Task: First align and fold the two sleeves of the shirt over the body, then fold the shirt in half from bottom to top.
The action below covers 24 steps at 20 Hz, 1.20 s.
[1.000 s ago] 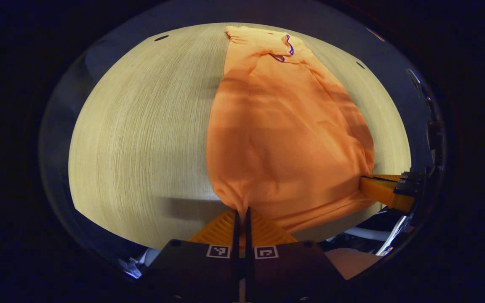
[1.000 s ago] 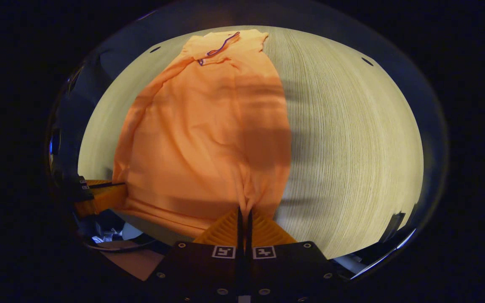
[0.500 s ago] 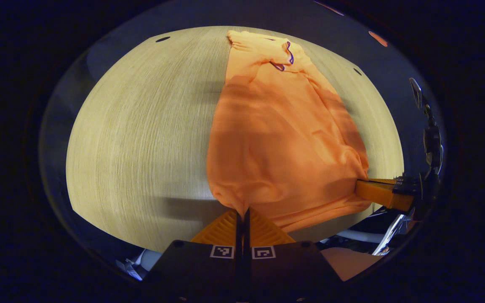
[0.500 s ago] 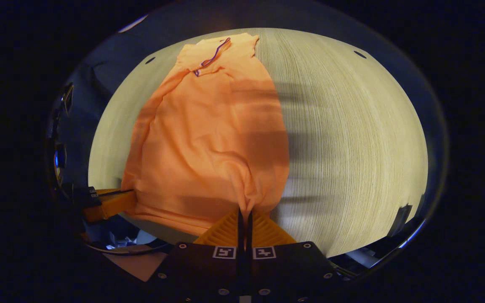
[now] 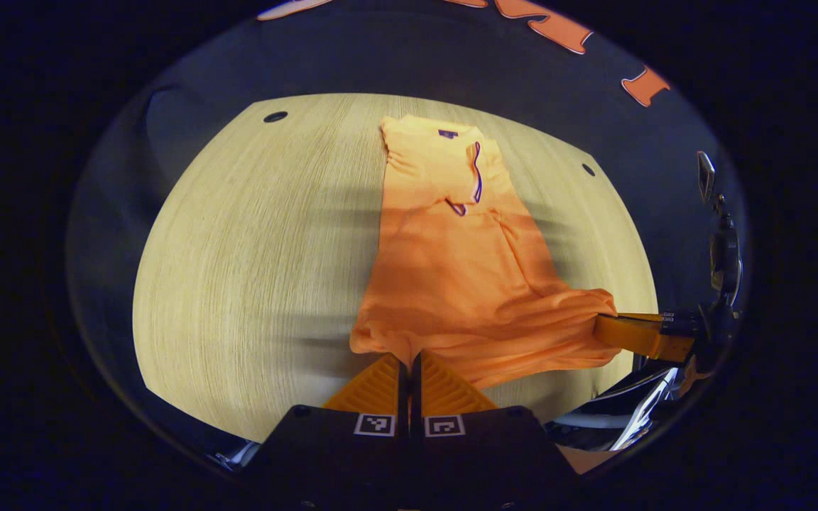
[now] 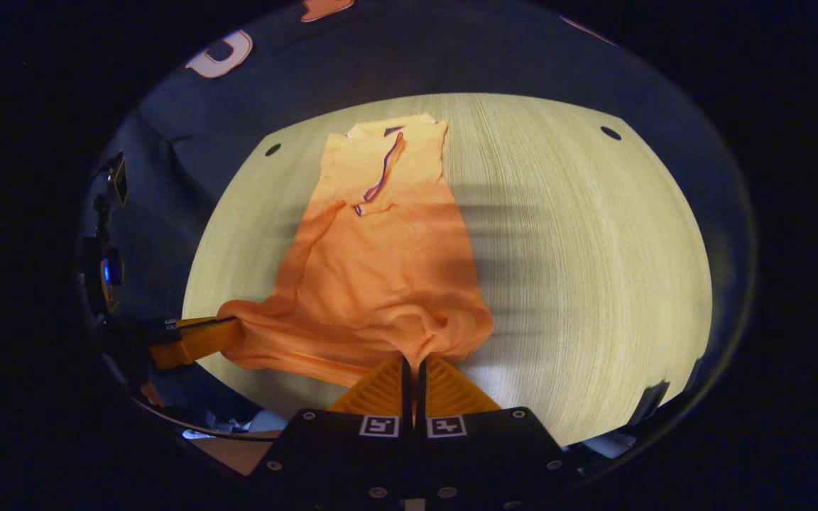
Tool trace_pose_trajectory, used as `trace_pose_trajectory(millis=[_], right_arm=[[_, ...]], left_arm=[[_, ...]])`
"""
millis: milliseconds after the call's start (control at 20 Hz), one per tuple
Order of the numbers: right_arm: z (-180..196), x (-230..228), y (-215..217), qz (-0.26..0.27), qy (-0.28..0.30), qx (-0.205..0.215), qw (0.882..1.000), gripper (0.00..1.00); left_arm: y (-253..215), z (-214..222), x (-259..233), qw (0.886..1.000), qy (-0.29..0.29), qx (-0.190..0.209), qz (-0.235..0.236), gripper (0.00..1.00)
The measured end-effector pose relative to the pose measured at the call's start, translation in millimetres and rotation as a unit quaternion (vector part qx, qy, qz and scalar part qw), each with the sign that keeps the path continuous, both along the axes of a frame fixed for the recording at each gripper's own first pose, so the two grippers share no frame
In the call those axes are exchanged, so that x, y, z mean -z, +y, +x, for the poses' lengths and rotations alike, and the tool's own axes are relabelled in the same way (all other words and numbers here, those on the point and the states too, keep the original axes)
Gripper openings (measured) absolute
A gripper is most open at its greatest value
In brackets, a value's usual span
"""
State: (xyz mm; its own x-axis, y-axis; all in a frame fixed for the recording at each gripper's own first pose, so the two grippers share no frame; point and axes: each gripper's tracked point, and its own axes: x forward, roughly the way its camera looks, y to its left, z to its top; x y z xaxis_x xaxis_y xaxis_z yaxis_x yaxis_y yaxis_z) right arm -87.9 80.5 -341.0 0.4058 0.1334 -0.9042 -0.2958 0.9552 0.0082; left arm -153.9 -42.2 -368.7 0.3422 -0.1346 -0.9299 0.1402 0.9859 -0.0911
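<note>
One orange polo shirt (image 5: 451, 284) lies on one pale wood-grain desk (image 5: 238, 270), its collar end toward the desk's far edge and its hem at the near edge. Two grippers are at work on it: the left gripper (image 5: 409, 362) pinches one corner of the hem between its closed fingers, and the right gripper (image 6: 415, 363) pinches the other corner the same way. The desk top has two small dark round holes, one near its far left corner (image 5: 275, 116) and one near its far right corner (image 5: 588, 169).
</note>
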Motion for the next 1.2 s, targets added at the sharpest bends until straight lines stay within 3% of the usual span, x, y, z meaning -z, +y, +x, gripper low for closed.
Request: trace_pose_trajectory(millis=[700, 1200], right_arm=[[155, -84, 48, 0.028, -0.120, -0.016, 0.992, 0.00], [274, -81, 67, 0.029, -0.141, 0.008, 0.990, 0.00]], left_arm=[[-11, 191, -59, 0.993, -0.121, 0.009, -0.001, 0.01], [-26, 312, -50, 0.988, -0.149, 0.036, 0.004, 0.01]])
